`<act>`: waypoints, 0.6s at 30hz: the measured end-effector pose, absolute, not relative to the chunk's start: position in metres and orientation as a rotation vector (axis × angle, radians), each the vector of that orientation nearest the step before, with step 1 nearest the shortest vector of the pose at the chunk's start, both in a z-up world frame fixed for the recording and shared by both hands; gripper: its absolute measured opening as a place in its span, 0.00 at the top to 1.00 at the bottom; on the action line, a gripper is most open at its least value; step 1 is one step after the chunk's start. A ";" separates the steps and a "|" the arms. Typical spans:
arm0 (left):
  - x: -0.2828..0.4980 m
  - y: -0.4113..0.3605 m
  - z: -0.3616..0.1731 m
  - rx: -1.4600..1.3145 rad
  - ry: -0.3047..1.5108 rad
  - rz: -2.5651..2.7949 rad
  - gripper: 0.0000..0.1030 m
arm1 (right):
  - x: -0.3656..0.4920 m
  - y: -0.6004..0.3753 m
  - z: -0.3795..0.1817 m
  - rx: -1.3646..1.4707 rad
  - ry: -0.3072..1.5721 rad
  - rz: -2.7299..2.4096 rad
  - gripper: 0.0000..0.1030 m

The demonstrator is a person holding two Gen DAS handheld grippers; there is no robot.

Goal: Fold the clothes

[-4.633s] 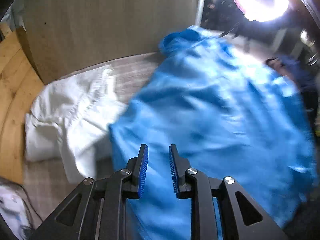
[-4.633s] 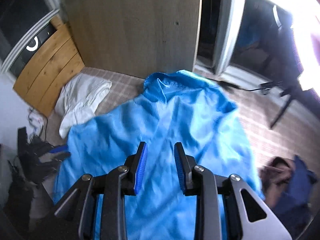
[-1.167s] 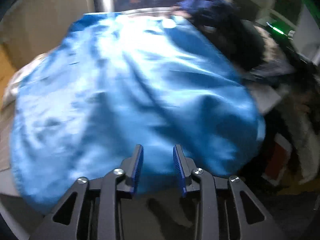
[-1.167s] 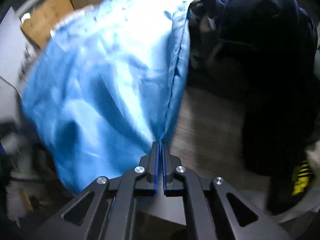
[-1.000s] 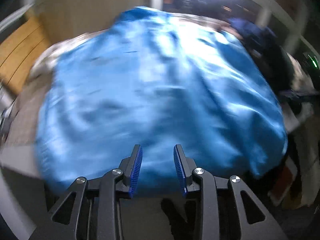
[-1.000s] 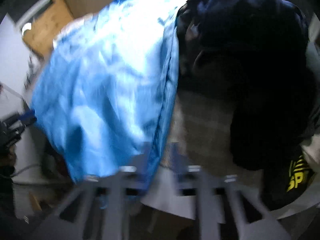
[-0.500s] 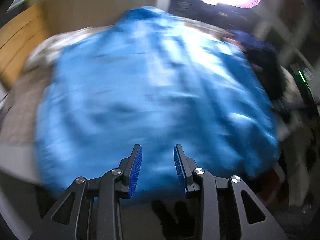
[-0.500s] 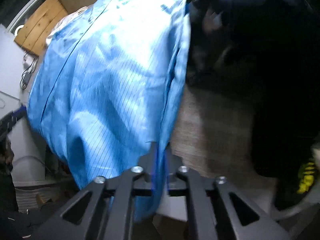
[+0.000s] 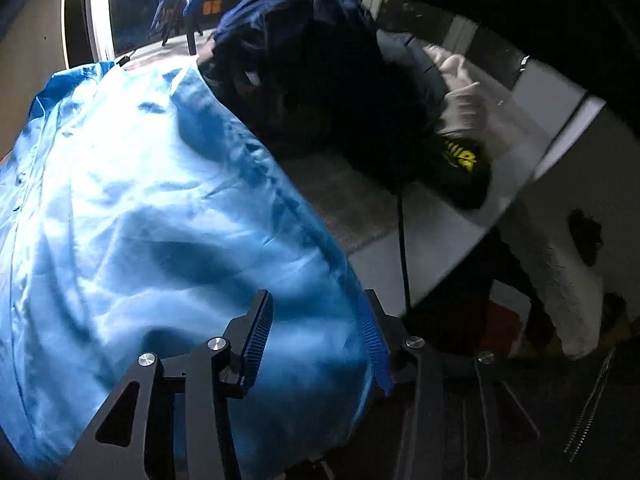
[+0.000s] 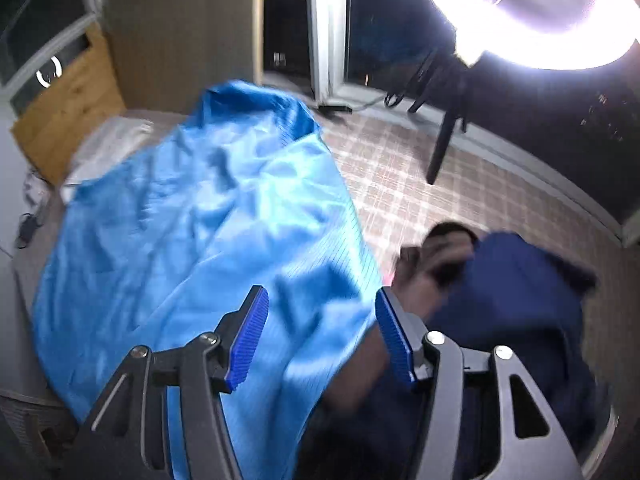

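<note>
A bright blue shirt [image 9: 132,216] lies spread flat on the checked bed cover, collar at the far end. It also shows in the right wrist view [image 10: 208,240]. My left gripper [image 9: 316,332] is open, its jaws straddling the shirt's near right corner without closing on it. My right gripper [image 10: 320,332] is open and empty, hovering above the shirt's right edge beside the dark pile.
A heap of dark navy and black clothes [image 9: 332,92] lies right of the shirt, also seen in the right wrist view [image 10: 516,300]. A white folded garment [image 10: 104,148] lies at far left. A bright lamp [image 10: 532,8] and tripod leg [image 10: 440,148] stand beyond the checked cover [image 10: 420,184].
My right gripper has let go of the shirt's edge, opened and lifted. My left gripper has opened wider and swung to the shirt's right corner.
</note>
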State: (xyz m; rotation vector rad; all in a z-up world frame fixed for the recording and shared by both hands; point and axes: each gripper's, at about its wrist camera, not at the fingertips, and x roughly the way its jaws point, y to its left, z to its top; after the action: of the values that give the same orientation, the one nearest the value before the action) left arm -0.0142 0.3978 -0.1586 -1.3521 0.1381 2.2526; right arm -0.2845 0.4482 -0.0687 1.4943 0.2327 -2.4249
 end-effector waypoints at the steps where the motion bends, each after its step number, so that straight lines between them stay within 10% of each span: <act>1: -0.016 0.401 -0.164 -1.377 0.141 2.262 0.58 | -0.285 0.464 -0.075 1.520 0.257 -2.408 0.47; 13: -0.022 0.422 -0.193 -1.522 0.065 2.301 0.57 | -0.319 0.495 -0.155 1.832 0.350 -2.064 0.47; 15: -0.021 0.424 -0.193 -1.505 0.077 2.315 0.62 | -0.311 0.490 -0.154 1.798 0.391 -2.036 0.64; 16: -0.021 0.425 -0.193 -1.497 0.087 2.322 0.69 | -0.308 0.489 -0.153 1.788 0.389 -2.016 0.95; 18: -0.020 0.419 -0.192 -1.489 0.037 2.319 0.97 | -0.302 0.488 -0.150 1.763 0.373 -1.999 0.96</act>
State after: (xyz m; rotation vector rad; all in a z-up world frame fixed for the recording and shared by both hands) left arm -0.0200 0.4189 -0.1919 -1.4891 0.0372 2.3185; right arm -0.3024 0.4877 -0.1498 1.7627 0.3728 -1.9993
